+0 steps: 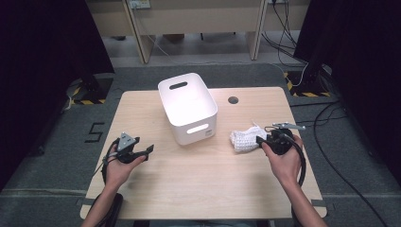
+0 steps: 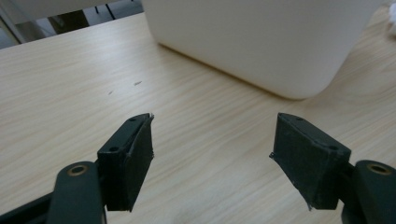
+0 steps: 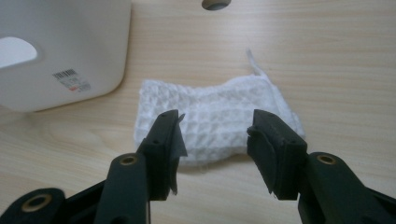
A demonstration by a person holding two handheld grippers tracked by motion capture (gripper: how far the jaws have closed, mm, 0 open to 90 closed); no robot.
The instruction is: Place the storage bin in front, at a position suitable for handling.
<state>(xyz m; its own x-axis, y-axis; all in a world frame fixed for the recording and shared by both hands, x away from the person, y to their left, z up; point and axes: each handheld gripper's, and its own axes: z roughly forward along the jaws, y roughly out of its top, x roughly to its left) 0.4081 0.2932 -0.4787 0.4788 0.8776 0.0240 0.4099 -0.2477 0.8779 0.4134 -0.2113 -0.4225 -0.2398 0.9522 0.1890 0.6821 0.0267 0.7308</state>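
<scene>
Just one cloth (image 3: 217, 121) (white), one bin (image 1: 188, 108)

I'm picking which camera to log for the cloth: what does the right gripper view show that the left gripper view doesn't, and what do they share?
Right gripper view: the white waffle cloth lying just beyond the open right gripper, a barcode label on the bin and a round table hole. Left gripper view: the open left gripper over bare wood. Both: the white bin and the wooden table.

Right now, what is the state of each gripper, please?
Left gripper: open, holding nothing, over bare table.
Right gripper: open, at the white waffle cloth, not gripping it.
</scene>
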